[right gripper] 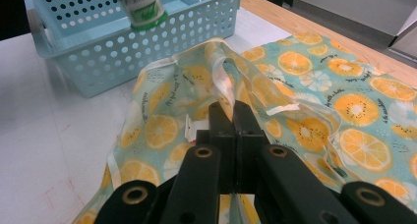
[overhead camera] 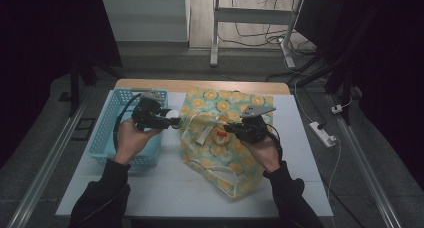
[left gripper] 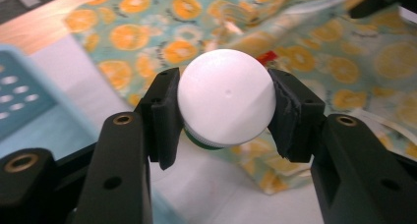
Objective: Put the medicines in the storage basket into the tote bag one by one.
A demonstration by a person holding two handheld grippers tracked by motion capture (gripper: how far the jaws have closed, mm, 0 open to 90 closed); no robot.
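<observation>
A small white bottle (left gripper: 226, 103) with a round cap and a green band sits between the pads of my left gripper (left gripper: 223, 118), which is shut on it. In the high view that gripper (overhead camera: 171, 120) holds the bottle (overhead camera: 172, 113) between the blue basket (overhead camera: 107, 133) and the orange-slice print cloth bag (overhead camera: 225, 158). The bottle (right gripper: 142, 8) hangs in front of the basket (right gripper: 162, 42). My right gripper (right gripper: 232, 113) is shut on the bag's pale strap (right gripper: 223, 81) and lifts the bag's mouth. In the high view, the right gripper (overhead camera: 231, 129) is over the bag's middle.
The white table top (overhead camera: 165, 183) has a wooden strip (overhead camera: 200, 85) along its far edge. Something red (overhead camera: 220, 134) shows at the bag's mouth. A power strip (overhead camera: 322, 134) and cables lie on the floor at the right. Desk legs (overhead camera: 215, 38) stand beyond the table.
</observation>
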